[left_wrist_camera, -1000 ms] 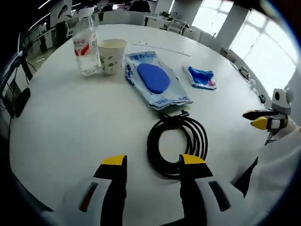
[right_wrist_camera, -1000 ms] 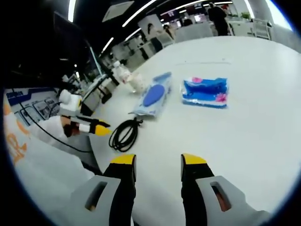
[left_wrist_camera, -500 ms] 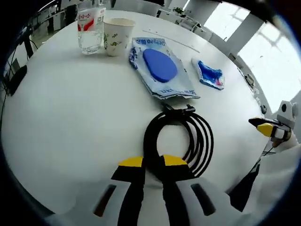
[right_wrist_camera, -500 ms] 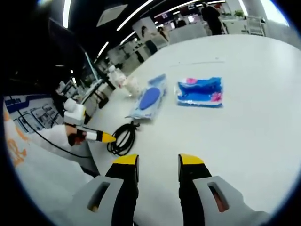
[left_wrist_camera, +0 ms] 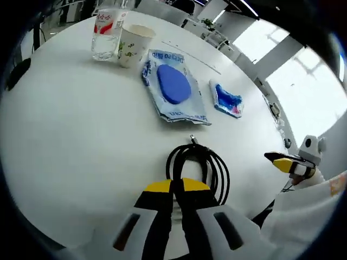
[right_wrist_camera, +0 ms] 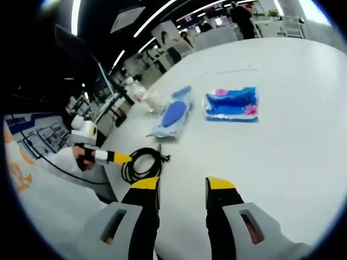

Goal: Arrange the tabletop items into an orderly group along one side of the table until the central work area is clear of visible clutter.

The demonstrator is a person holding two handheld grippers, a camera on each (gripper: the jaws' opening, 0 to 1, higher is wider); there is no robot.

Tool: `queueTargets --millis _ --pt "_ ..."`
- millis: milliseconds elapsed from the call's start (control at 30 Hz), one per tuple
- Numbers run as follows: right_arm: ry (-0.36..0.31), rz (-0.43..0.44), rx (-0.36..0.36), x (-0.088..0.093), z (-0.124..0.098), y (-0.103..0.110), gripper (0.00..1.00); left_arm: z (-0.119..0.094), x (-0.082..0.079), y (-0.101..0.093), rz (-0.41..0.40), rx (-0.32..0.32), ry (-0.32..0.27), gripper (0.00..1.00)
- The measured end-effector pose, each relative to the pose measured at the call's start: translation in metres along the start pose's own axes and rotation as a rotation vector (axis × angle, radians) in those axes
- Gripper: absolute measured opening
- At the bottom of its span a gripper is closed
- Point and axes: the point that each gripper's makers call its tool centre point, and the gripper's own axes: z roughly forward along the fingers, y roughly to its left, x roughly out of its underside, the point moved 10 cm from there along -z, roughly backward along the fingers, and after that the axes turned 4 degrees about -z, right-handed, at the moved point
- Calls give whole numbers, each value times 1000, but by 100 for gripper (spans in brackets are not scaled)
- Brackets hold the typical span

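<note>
In the left gripper view, the left gripper point(left_wrist_camera: 177, 186) has its two yellow-tipped jaws pressed together on the near loop of the black coiled cable point(left_wrist_camera: 198, 170). The part of the cable between the jaws is hidden by them. The rest of the coil lies on the white round table point(left_wrist_camera: 65, 130), with its plug end pointing far. Farther on lies the blue wet-wipe pack point(left_wrist_camera: 172, 85), and right of it, apart, the small blue tissue pack point(left_wrist_camera: 226, 99). At the far left a paper cup point(left_wrist_camera: 132, 45) stands just beside a water bottle point(left_wrist_camera: 107, 32), whose top is cut off by the edge of the view. A thin pale strip lies far behind the wipe pack; what it is I cannot tell. The left half of the table is bare and gives much open room. At the right edge the right gripper point(left_wrist_camera: 284, 163) comes in over the table border, and it is too small to judge its jaws here.

In the right gripper view, the right gripper point(right_wrist_camera: 182, 185) has its jaws spread and holds nothing, above bare table surface. The tissue pack point(right_wrist_camera: 231, 104) is ahead, the wipe pack point(right_wrist_camera: 173, 112) left of it, the cable point(right_wrist_camera: 140, 163) near left. The left gripper point(right_wrist_camera: 122, 157) touches the coil there. Cup and bottle are blurred at the far left table edge
</note>
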Motion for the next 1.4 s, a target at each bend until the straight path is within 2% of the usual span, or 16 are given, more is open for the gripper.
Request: queueTargets --millis 167,333,400,467,533,667,767,833,933,1000,1067,1133,1233,1267,1300,1400 --pt "-18 79 -60 4 3 4 38 -8 -6 -24 82 70 -28 0" --pt "-11 315 -193 14 14 10 48 -12 -13 -53 120 177 -47 0" --pt "4 370 -208 18 17 12 50 -12 -16 -61 136 201 -49 0" --pt "14 351 -212 20 22 14 51 -14 -20 -71 175 224 -58 0" --pt "20 402 -234 21 24 16 52 -16 -25 -84 196 264 -67 0" --pt "-73 551 -314 13 25 23 53 -23 -35 -109 225 358 -92 0" --pt "-177 759 -378 5 26 22 57 -28 -40 -127 254 425 -124 0" --pt "-252 823 -421 -2 24 23 56 -28 -42 -135 244 458 -127 0" --pt "-298 846 -430 -10 19 25 50 -24 -41 -140 255 487 -122 0" --pt "-270 827 -360 -9 18 22 41 -22 -40 -144 264 503 -115 0" --pt "-203 764 -287 -2 15 15 25 -22 -39 -148 254 528 -119 0" --pt "-213 805 -289 -4 12 12 22 -18 -36 -149 335 488 -99 0" --pt "-226 784 -272 -7 5 8 2 -14 -36 -149 408 421 -129 1" --pt "-256 805 -256 -10 3 6 1 -14 -34 -149 390 433 -113 2" --pt "-252 737 -281 -14 0 6 1 -14 -35 -148 381 438 -130 2" --pt "-295 685 -268 -23 -7 6 0 -10 -36 -144 291 444 -163 4"
